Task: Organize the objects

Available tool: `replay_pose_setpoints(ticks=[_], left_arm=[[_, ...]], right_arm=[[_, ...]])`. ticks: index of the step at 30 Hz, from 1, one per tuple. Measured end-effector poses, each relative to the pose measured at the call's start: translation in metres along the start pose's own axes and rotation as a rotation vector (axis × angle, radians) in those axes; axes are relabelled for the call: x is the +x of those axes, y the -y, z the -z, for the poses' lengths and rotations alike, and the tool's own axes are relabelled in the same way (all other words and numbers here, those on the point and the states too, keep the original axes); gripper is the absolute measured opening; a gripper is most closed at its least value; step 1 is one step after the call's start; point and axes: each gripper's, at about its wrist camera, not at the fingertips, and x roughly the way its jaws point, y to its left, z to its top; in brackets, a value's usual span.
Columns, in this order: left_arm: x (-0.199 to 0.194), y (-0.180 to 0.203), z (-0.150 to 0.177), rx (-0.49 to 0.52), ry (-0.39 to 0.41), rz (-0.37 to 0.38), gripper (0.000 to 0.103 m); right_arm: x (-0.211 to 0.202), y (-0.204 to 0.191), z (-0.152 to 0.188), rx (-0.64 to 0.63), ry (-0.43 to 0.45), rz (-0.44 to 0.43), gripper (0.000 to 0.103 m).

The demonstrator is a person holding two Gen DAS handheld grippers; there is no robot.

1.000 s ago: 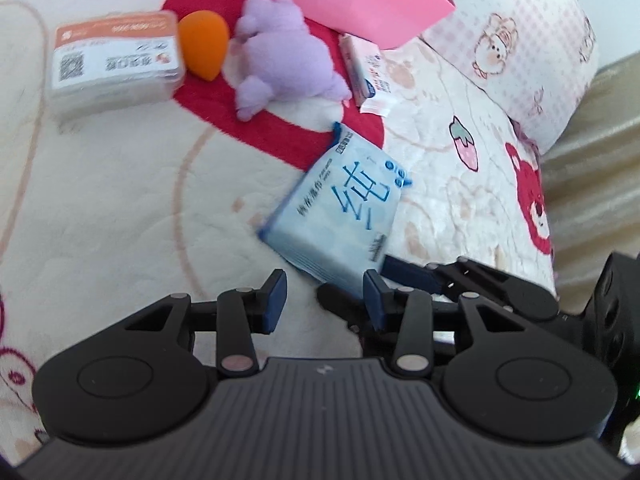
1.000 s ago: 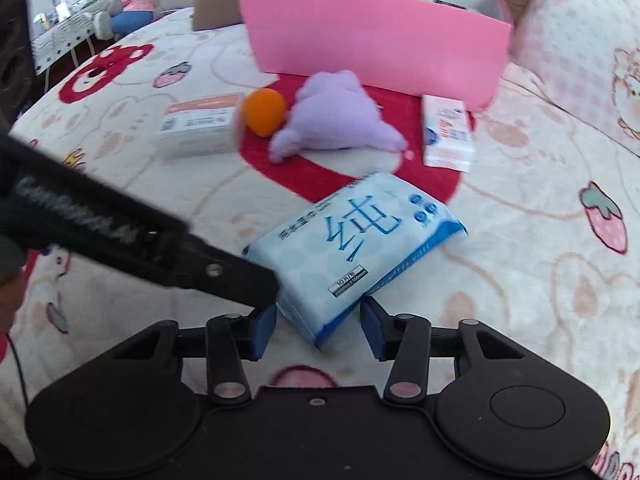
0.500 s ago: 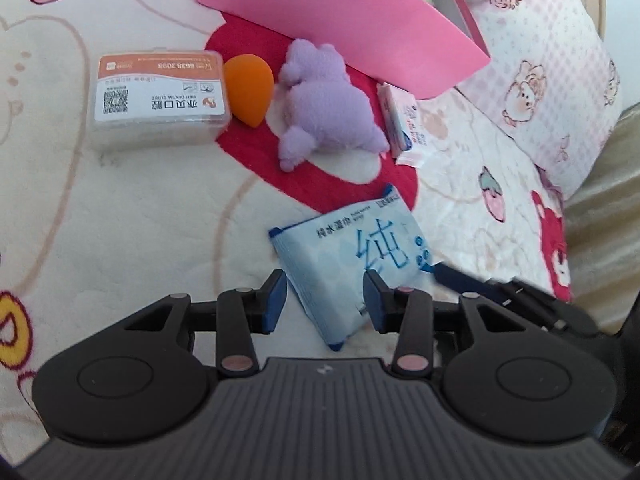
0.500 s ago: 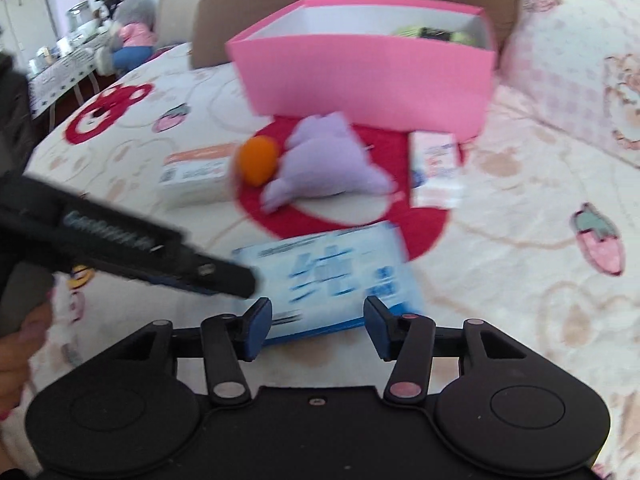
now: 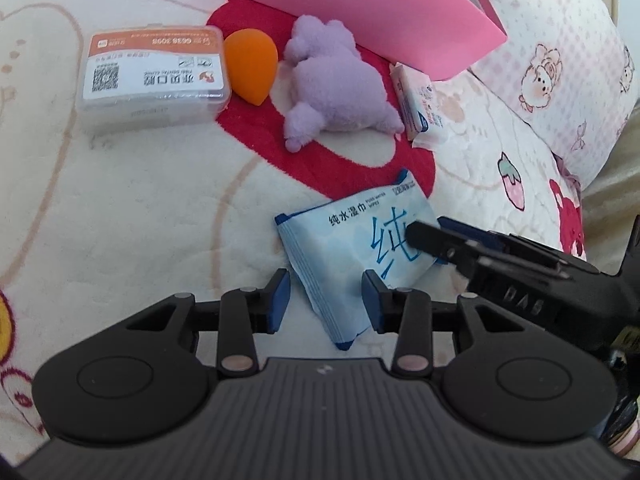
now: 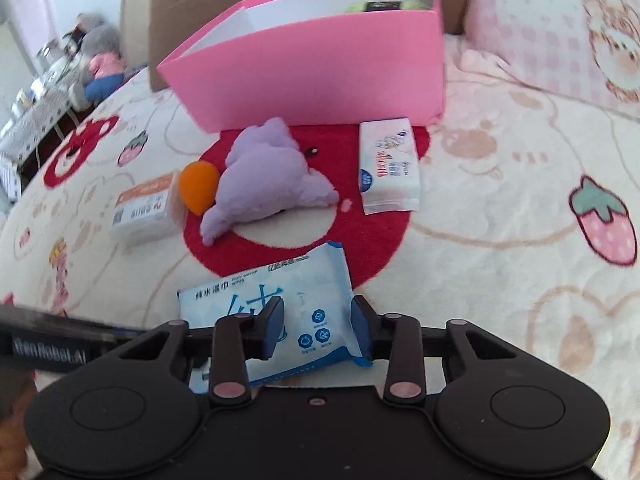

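Note:
A light-blue wet-wipes pack (image 5: 352, 248) (image 6: 312, 280) lies on the patterned bedspread. My right gripper (image 6: 318, 324) (image 5: 430, 228) is closing and its pads press on the pack's right end, one on top and one at the edge. My left gripper (image 5: 326, 302) hovers over the pack's near corner with its jaws a narrow gap apart, pressing nothing. One of its fingers (image 6: 60, 340) shows at the left of the right wrist view. Beyond the pack stands an open pink box (image 5: 360, 12) (image 6: 320, 68).
In front of the box lie a purple plush toy (image 5: 340, 88) (image 6: 268, 180), an orange sponge (image 5: 252, 64) (image 6: 198, 186), a clear case with an orange label (image 5: 156, 72) (image 6: 144, 212) and a tissue packet (image 5: 418, 104) (image 6: 388, 164). A pink pillow (image 5: 560, 60) lies to the right.
The wipes pack has turned and slid closer to both grippers. My right gripper moved over its right end and narrowed its jaws onto it. The left gripper barely shifted.

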Motion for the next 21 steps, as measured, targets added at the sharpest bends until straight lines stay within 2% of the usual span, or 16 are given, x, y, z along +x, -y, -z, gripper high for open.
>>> replay_pose_setpoints(ticks=[4, 6, 7, 11, 13, 16, 18, 21], left_arm=[[0.000, 0.000, 0.001, -0.034, 0.027, -0.004, 0.036], [-0.001, -0.002, 0.000, -0.065, 0.039, -0.003, 0.034], [-0.001, -0.003, 0.000, -0.075, 0.041, -0.001, 0.033], [-0.001, -0.004, 0.002, -0.091, 0.043, -0.004, 0.031], [-0.002, -0.004, 0.002, -0.097, 0.041, -0.009, 0.030], [-0.005, -0.006, 0.001, -0.122, 0.017, 0.064, 0.028], [-0.009, -0.006, 0.000, -0.107, 0.017, 0.042, 0.028], [-0.013, -0.011, -0.001, -0.120, 0.028, 0.042, 0.028]], right_arm=[[0.001, 0.008, -0.003, 0.005, -0.009, -0.028, 0.044], [0.003, 0.013, -0.004, 0.015, -0.018, -0.023, 0.055], [0.004, 0.015, -0.004, 0.026, -0.022, -0.029, 0.056], [0.007, 0.020, -0.004, 0.082, -0.052, -0.094, 0.057], [0.005, 0.015, -0.002, 0.077, -0.054, -0.107, 0.053], [-0.004, -0.004, 0.002, 0.005, -0.042, -0.087, 0.051], [-0.010, -0.017, 0.004, -0.065, -0.043, -0.080, 0.051], [-0.008, -0.027, 0.008, -0.088, -0.069, -0.059, 0.051]])
